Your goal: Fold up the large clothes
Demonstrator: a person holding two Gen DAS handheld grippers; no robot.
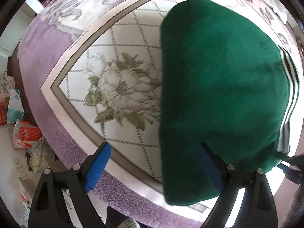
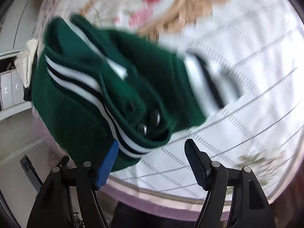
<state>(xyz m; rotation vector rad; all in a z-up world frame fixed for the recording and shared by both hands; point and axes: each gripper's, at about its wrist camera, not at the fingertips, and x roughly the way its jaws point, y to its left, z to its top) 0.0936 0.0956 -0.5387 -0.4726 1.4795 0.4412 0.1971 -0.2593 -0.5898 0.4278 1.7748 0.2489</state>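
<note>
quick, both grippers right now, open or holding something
left gripper: open, holding nothing, at the green jacket
right gripper: open, jacket not clamped

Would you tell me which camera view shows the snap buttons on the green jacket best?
The right wrist view: two metal snap buttons sit on the green jacket near its striped hem, slightly blurred. The left wrist view shows only plain green fabric and a striped edge, no buttons.

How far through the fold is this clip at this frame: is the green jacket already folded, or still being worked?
Mostly done: the green jacket lies as a compact bundle on the floral bedspread, its striped trim and snap buttons doubled over. In hand: nothing. The left tongs and right tongs are both open near its edge. Left: perhaps a final tidy; the right view is too blurred to judge neatness.
</note>
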